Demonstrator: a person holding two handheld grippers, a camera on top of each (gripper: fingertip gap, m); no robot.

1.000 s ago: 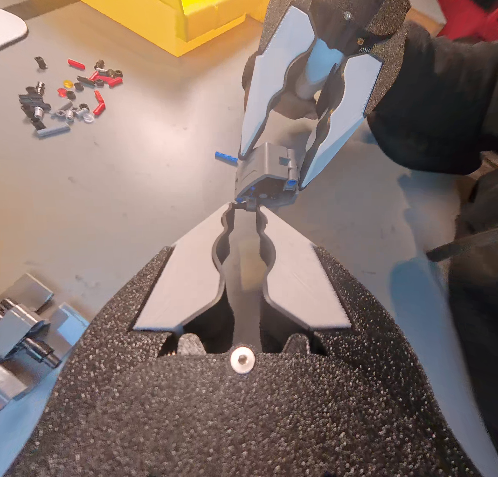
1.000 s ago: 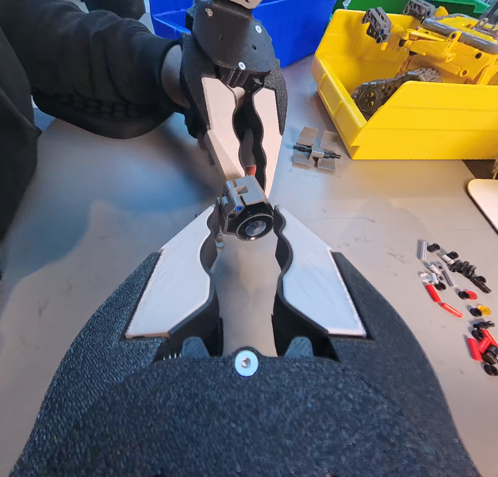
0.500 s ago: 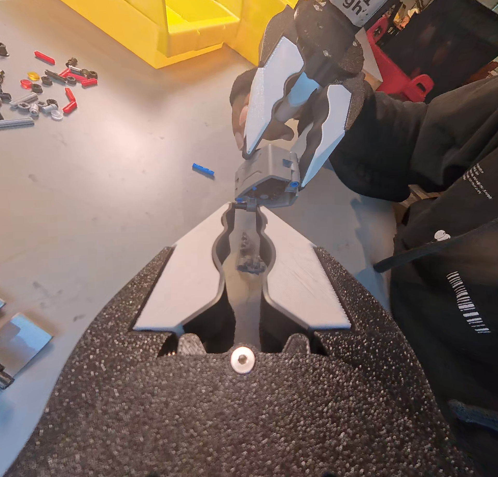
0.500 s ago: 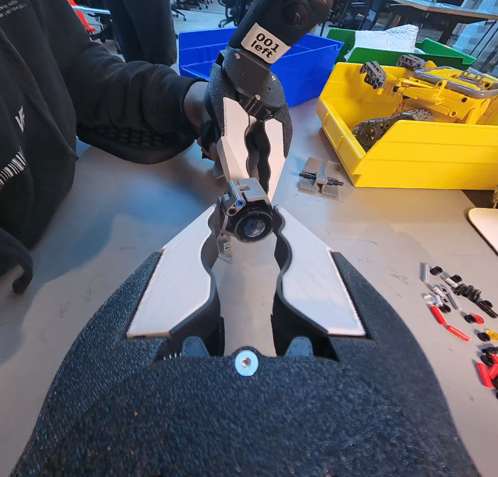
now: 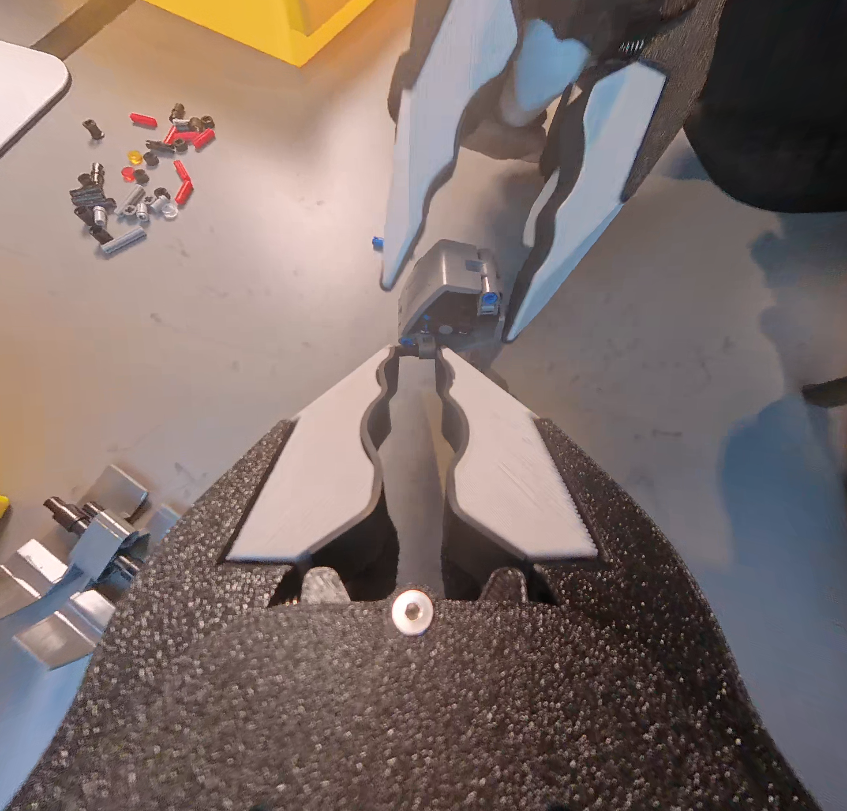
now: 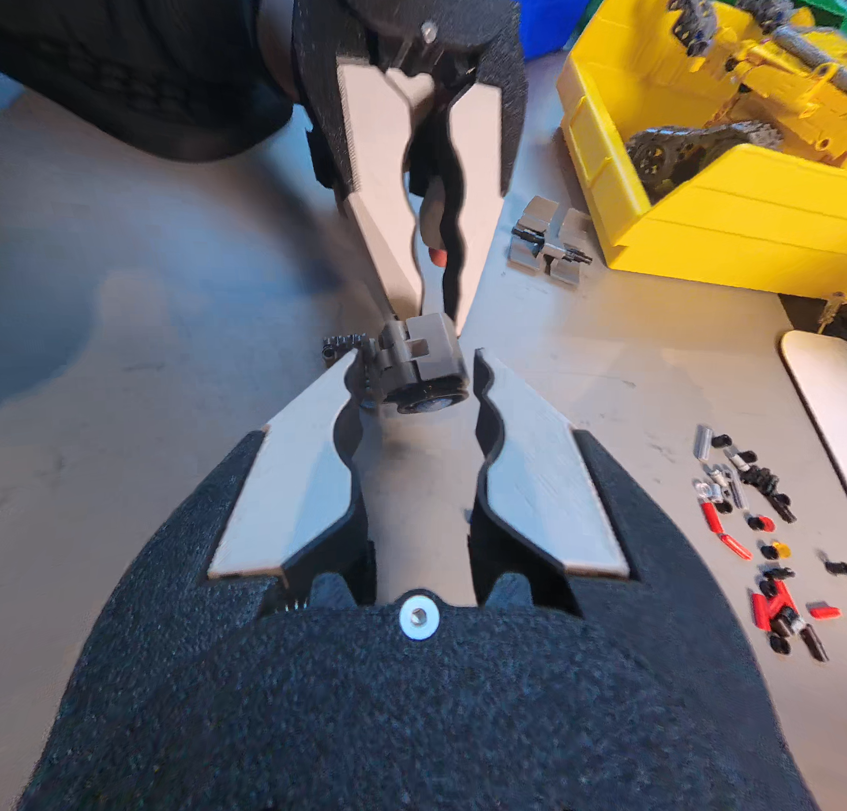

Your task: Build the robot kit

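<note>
The left claw (image 5: 416,353) is pinched together on a small dark connector piece that sticks out of a grey motor-like block (image 5: 451,294), holding the block at its fingertips just above the tabletop (image 5: 252,339). In the right wrist view the same block (image 6: 421,367) shows a round dark face turned toward the camera, with a small black toothed piece (image 6: 341,345) at its left side. The right claw (image 6: 415,367) stands apart, one finger on each side of the block; the left finger seems to graze the block's edge while the right finger is clear of it. Seen from the left wrist view, the right claw (image 5: 447,312) comes down from above, its tips flanking the block without clamping it.

A tiny blue pin (image 5: 377,241) lies on the tabletop just beside the right claw's finger. Farther to the left is a scatter of small parts (image 5: 137,174): red, black and grey pins, with one yellow and one clear round piece. A grey hinged assembly (image 6: 547,245) with black axles lies near a yellow bin (image 6: 715,220), which holds a yellow brick-built vehicle with black tracks. A blue bin (image 6: 545,5) stands behind it, and a pale rounded board (image 6: 820,394) reaches in at the tabletop's edge. Dark sleeves cover the arms behind both claws.
</note>
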